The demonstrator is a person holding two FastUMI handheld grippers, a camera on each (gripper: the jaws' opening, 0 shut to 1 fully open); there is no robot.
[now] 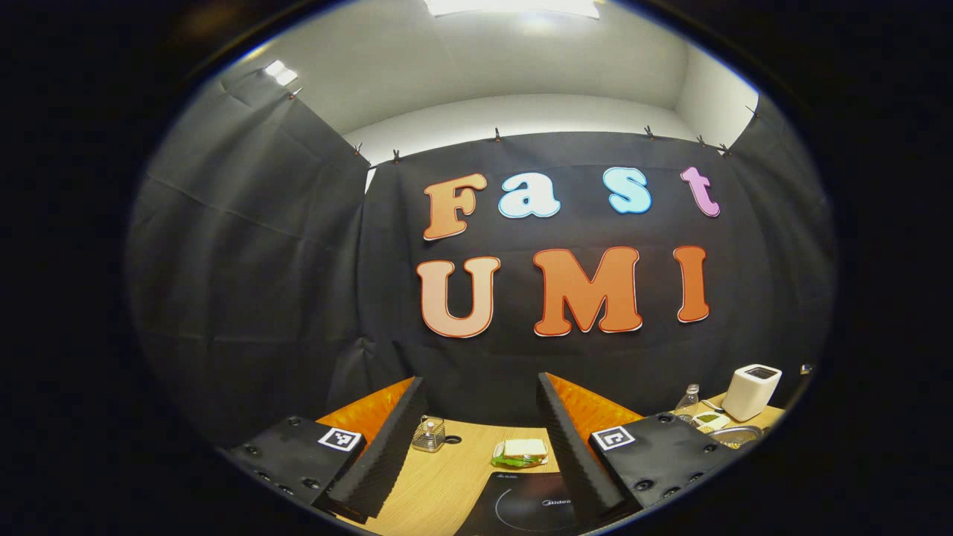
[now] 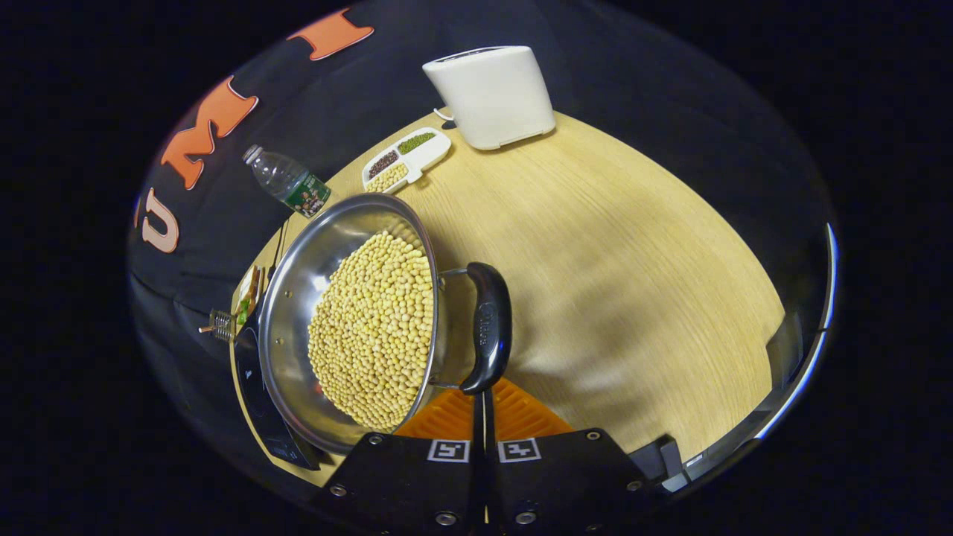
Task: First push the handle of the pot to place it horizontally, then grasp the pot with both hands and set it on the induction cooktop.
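Note:
In the right gripper view a steel pot (image 2: 298, 298) full of yellow soybeans (image 2: 372, 327) stands on the wooden table (image 2: 633, 283). Its black handle (image 2: 488, 327) hangs on wire brackets on the side nearest me. My right gripper (image 2: 482, 406) is shut, its tips right at the handle's near end with nothing between them. The black induction cooktop (image 2: 257, 394) lies against the pot's far side. In the left gripper view my left gripper (image 1: 476, 454) hangs open above the table, over the cooktop (image 1: 528, 506), with the pot's rim (image 1: 733, 435) far off to the right.
A white appliance (image 2: 491, 93), a divided tray of beans (image 2: 406, 160) and a water bottle (image 2: 287, 182) stand at the table's far end. A wrapped sandwich (image 1: 521, 452) and a small glass jar (image 1: 429, 435) sit beyond the cooktop. Bare tabletop stretches on the pot's right.

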